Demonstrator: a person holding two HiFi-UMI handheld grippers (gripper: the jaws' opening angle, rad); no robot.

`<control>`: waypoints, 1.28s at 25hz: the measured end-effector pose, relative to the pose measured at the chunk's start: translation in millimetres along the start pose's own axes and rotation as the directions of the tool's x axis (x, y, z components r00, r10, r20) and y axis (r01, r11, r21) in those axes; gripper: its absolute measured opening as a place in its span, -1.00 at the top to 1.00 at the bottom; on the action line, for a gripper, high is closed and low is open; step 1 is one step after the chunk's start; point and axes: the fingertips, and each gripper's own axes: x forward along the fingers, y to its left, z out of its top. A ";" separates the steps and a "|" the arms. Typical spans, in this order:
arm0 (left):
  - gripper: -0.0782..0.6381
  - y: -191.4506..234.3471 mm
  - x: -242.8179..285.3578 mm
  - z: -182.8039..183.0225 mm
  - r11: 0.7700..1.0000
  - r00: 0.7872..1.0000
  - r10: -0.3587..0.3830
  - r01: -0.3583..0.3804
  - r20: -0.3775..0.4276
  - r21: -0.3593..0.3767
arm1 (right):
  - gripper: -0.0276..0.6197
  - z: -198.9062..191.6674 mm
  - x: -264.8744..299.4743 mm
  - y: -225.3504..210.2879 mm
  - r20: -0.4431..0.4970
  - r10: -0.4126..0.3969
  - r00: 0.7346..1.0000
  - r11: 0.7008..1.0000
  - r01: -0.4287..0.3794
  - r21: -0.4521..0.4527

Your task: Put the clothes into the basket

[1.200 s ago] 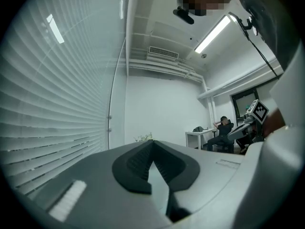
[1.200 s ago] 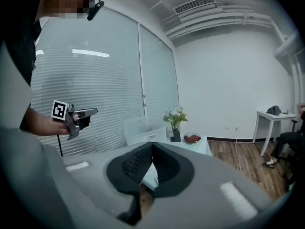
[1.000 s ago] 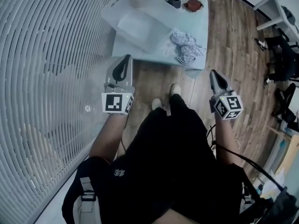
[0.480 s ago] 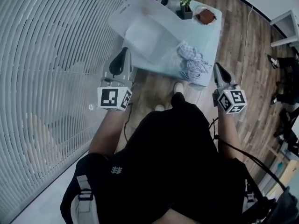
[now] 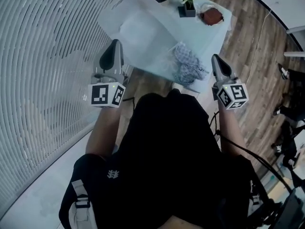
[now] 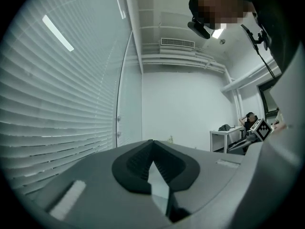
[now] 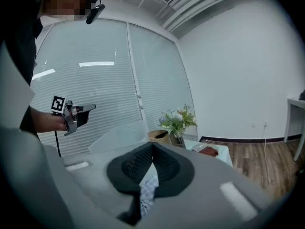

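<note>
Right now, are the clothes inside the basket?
No, the clothes lie in a heap on the table beside the basket, not in it.

One pale desk [image 5: 220, 31] carries one clear plastic basket [image 5: 138, 27], one heap of checked clothes [image 5: 187, 66], one potted plant with flowers [image 5: 187, 7], one round brown pot [image 7: 158, 136] and one dark red item [image 5: 212, 16]. Two hand-held tools: left tool [image 5: 114, 43], right tool [image 5: 216, 57].

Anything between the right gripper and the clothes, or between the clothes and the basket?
Nothing visible. The clothes lie uncovered on the table beside the basket, and only open air separates them from the right gripper.
</note>
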 end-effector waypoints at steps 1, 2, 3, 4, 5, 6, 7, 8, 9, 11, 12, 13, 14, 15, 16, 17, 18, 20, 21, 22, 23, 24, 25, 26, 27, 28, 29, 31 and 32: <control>0.76 -1.6 3.6 -2.8 1.000 1.000 0.004 -0.004 -0.010 0.005 | 0.91 -4.7 3.0 -1.8 0.000 0.008 1.000 1.000 -0.008 0.005; 0.76 -2.9 7.0 -6.0 1.000 1.000 0.008 -0.008 -0.024 0.007 | 0.91 -8.8 5.2 -3.3 0.002 0.013 1.000 1.000 -0.013 0.013; 0.76 -4.0 10.0 -9.1 1.000 0.999 0.012 -0.012 -0.040 0.009 | 0.91 -12.7 6.5 -4.4 0.001 0.015 1.000 1.000 -0.015 0.024; 0.76 -4.6 12.6 -11.5 1.000 0.998 0.015 -0.014 -0.054 0.010 | 0.91 -16.7 7.3 -4.9 -0.005 0.015 1.000 0.999 -0.015 0.034; 0.76 -4.6 15.2 -12.9 1.000 0.998 0.016 -0.015 -0.062 0.009 | 0.91 -20.9 8.1 -4.6 -0.014 0.015 1.000 0.999 -0.014 0.042; 0.76 -4.0 18.0 -13.6 1.000 0.998 0.014 -0.014 -0.064 0.008 | 0.91 -25.2 9.0 -3.7 -0.026 0.016 1.000 0.999 -0.015 0.045; 0.76 -3.2 21.0 -13.9 1.000 0.998 0.010 -0.009 -0.063 0.008 | 0.91 -29.6 10.1 -2.3 -0.039 0.017 0.999 0.999 -0.016 0.044; 0.76 -2.5 24.4 -14.5 1.000 0.998 0.002 -0.002 -0.059 0.008 | 0.91 -34.3 11.2 -1.2 -0.053 0.018 0.998 0.999 -0.016 0.038; 0.76 -2.1 27.9 -15.7 1.000 0.998 -0.007 0.008 -0.056 0.008 | 0.91 -39.1 12.1 -0.3 -0.066 0.017 0.998 0.999 -0.015 0.033; 0.76 -2.4 34.9 -21.2 1.000 0.998 -0.027 0.028 -0.060 0.010 | 0.91 -49.5 13.2 1.9 -0.088 0.018 0.996 1.000 -0.016 0.024; 0.76 -2.6 38.5 -25.6 0.999 0.997 -0.035 0.036 -0.067 0.013 | 0.91 -55.7 13.6 4.0 -0.099 0.022 0.995 1.000 -0.021 0.016; 0.76 -2.7 42.9 -30.5 0.999 0.996 -0.042 0.044 -0.076 0.016 | 0.91 -62.6 14.4 6.5 -0.111 0.028 0.993 1.000 -0.027 0.003; 0.76 -2.5 48.1 -34.9 0.998 0.995 -0.051 0.053 -0.083 0.018 | 0.91 -70.5 15.5 9.2 -0.126 0.031 0.991 0.999 -0.033 -0.011; 0.76 -2.3 53.2 -38.3 0.998 0.994 -0.060 0.062 -0.087 0.020 | 0.90 -79.6 16.6 11.9 -0.147 0.033 0.989 0.999 -0.036 -0.019; 0.76 -2.2 57.3 -40.5 0.997 0.994 -0.069 0.071 -0.090 0.023 | 0.81 -90.1 17.5 14.9 -0.170 0.036 0.985 0.999 -0.038 -0.012; 0.76 -2.2 60.1 -42.1 0.996 0.993 -0.077 0.080 -0.091 0.028 | 0.80 -101.4 18.1 17.7 -0.193 0.039 0.980 0.999 -0.038 0.009; 0.76 -2.4 61.8 -43.7 0.996 0.992 -0.084 0.087 -0.092 0.032 | 0.75 -112.5 18.4 19.7 -0.212 0.040 0.976 0.999 -0.033 0.036; 0.76 -2.7 63.9 -47.2 0.994 0.991 -0.094 0.099 -0.094 0.042 | 0.65 -131.0 19.4 20.2 -0.240 0.035 0.970 0.997 -0.018 0.074; 0.76 -2.8 64.7 -48.2 0.993 0.991 -0.099 0.104 -0.093 0.049 | 0.59 -137.1 20.7 19.3 -0.248 0.029 0.968 0.997 -0.011 0.076; 0.76 -2.7 65.7 -48.6 0.992 0.990 -0.104 0.110 -0.092 0.059 | 0.52 -141.2 22.4 18.3 -0.254 0.022 0.967 0.998 -0.005 0.069; 0.76 -2.5 66.7 -49.1 0.991 0.990 -0.110 0.116 -0.092 0.069 | 0.43 -144.4 24.6 17.9 -0.259 0.017 0.966 0.998 -0.002 0.055; 0.76 -2.0 67.5 -50.5 0.990 0.989 -0.115 0.122 -0.093 0.077 | 0.34 -148.2 27.2 18.5 -0.266 0.014 0.964 0.999 -0.004 0.039; 0.76 -1.6 68.0 -53.3 0.989 0.988 -0.119 0.127 -0.096 0.080 | 0.22 -153.4 29.7 19.7 -0.276 0.015 0.961 1.000 -0.009 0.024; 0.76 -1.3 68.3 -57.0 0.988 0.988 -0.122 0.130 -0.098 0.080 | 0.12 -159.9 31.9 20.7 -0.286 0.018 0.958 1.000 -0.015 0.014; 0.76 -1.4 68.5 -60.8 0.988 0.987 -0.124 0.131 -0.098 0.078 | 0.05 -166.5 33.7 21.2 -0.296 0.021 0.955 1.000 -0.020 0.006; 0.76 -1.9 68.7 -64.1 0.988 0.987 -0.124 0.132 -0.097 0.076 | -0.02 -172.3 35.0 21.3 -0.306 0.021 0.952 1.000 -0.022 -0.002; 0.76 -2.4 68.7 -66.5 0.989 0.988 -0.125 0.132 -0.095 0.072 | -0.10 -176.8 35.9 21.3 -0.314 0.019 0.949 1.000 -0.024 -0.013; 0.76 -2.3 68.7 -69.1 0.989 0.988 -0.127 0.133 -0.093 0.064 | -0.22 -182.4 38.0 21.8 -0.328 0.011 0.945 0.999 -0.026 -0.039; 0.76 -1.2 69.3 -70.7 0.989 0.987 -0.128 0.134 -0.095 0.060 | -0.28 -185.4 40.0 22.3 -0.335 0.009 0.942 0.998 -0.027 -0.048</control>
